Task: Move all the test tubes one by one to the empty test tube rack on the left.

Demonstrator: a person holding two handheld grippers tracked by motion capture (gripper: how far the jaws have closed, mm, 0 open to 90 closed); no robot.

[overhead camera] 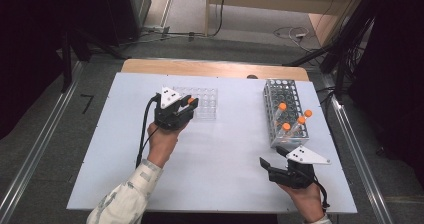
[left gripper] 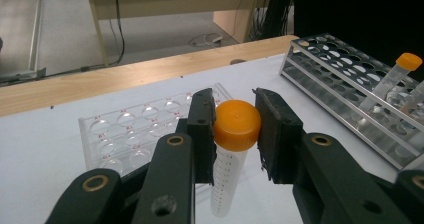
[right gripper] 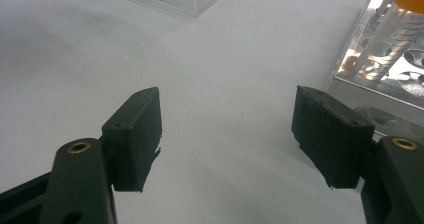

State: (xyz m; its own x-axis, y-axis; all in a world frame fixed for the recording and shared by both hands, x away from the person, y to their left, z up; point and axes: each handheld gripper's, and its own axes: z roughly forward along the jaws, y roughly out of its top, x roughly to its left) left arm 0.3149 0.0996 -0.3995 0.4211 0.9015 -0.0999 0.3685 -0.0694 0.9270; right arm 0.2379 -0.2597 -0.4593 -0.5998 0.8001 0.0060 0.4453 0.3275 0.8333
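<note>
The left gripper [left gripper: 235, 129] has its jaws clamped on the orange cap of a clear graduated tube [left gripper: 227, 179], which hangs upright between them, just in front of the clear well plate [left gripper: 125, 129]; in the high view the same gripper [overhead camera: 186, 105] sits at the plate's near left edge on the white table [overhead camera: 225, 154]; the right gripper [right gripper: 227, 134] rests low near the table's front right, jaws wide apart with nothing between them, just beside the metal rack [overhead camera: 286, 109] holding four orange-capped tubes [overhead camera: 295, 121].
</note>
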